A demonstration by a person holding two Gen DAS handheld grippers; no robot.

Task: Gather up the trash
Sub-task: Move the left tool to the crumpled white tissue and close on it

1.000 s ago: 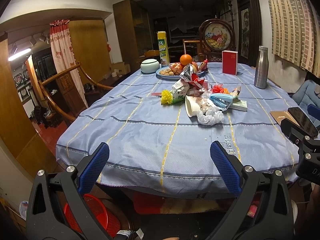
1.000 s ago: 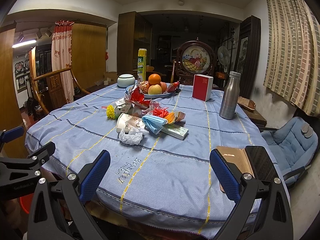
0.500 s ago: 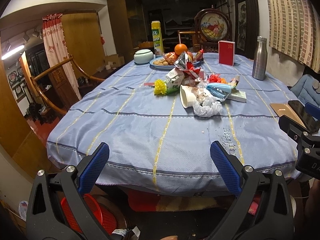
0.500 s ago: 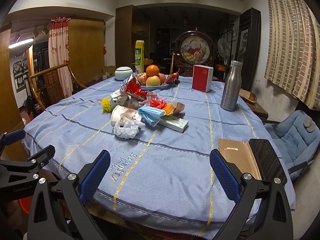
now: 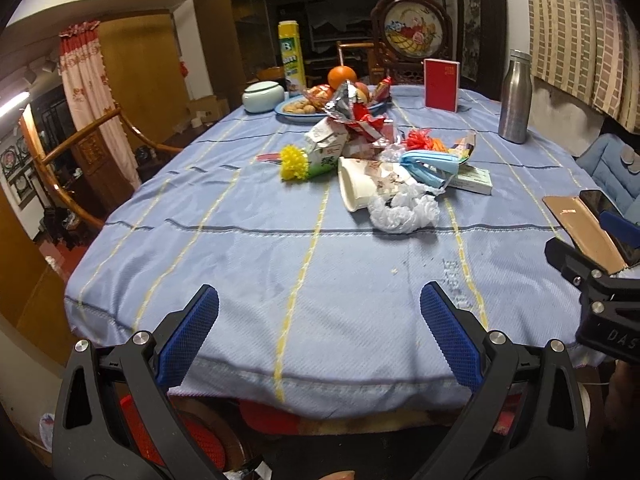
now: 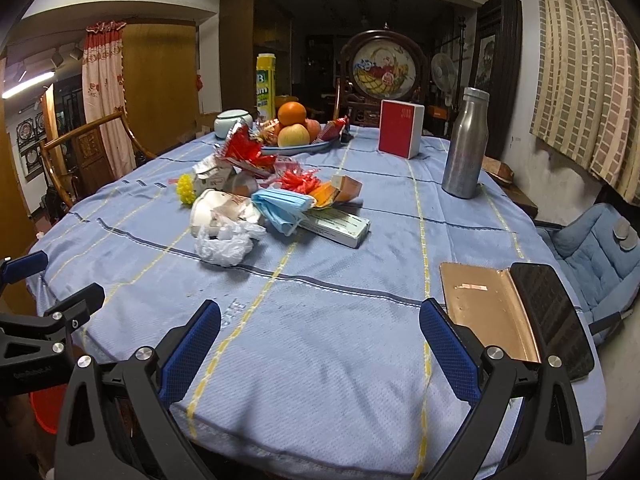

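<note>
Left tool [image 5: 319, 308]: we hold it spread wide, empty, at the desk's near edge.
Right tool [image 6: 320, 322]: ours too, wide and empty.
Trash pile [image 6: 256, 200]: mid-desk [image 6: 340, 320], well beyond both tools.

Left gripper [image 5: 319, 320] hangs over the near edge of the blue tablecloth [image 5: 248, 248], jaws wide apart, nothing between them. Trash pile at mid-table: paper cup [image 5: 354, 188] on its side, crumpled white plastic bag [image 5: 402, 212] touching it, blue face mask [image 5: 426, 162], milk carton [image 5: 326, 152]. Red basket [image 5: 200, 440] below the table edge.
</note>
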